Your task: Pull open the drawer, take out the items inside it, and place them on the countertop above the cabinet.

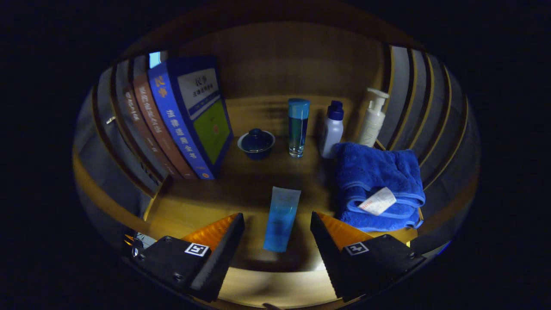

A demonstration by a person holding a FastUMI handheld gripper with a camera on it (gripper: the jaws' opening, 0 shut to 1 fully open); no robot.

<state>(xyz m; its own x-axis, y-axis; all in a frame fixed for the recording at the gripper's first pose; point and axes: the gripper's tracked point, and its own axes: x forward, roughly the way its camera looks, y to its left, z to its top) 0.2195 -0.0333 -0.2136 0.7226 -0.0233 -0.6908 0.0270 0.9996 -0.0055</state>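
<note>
Both fingers of the gripper (277, 241) stand spread wide, nothing between the pads; they press on nothing. Blue tube (282, 218) lies flat on the wooden countertop (193, 206), in the gap between the fingers and running on just ahead of them, long axis pointing away. Whether its near end sits on the top or overhangs the front edge cannot be told; lighting is dim there.

Right of the tube, near: folded blue towel (376, 185) with a white tag (378, 201) on its front fold. Far side, left to right: small dark lidded bowl (256, 143), clear glass bottle with blue cap (298, 128), white bottle with dark cap (332, 128), white pump bottle (373, 117). Left: a row of books (189, 116) leaning against the side wall.

Judgement: the tube is already on the countertop, so this item looks placed and the open fingers fit a release. No drawer is visible from here.

Handling estimate: the tube should be light, soft-walled and smooth, liable to slip or squash under a hard pinch. Best hold is across the middle of the body, flat faces against the pads, light squeeze. Towel: soft, limp, will unfold if taken by one layer; pinch the whole folded edge. Glass bottle: rigid, breakable, tall and easily tipped.
</note>
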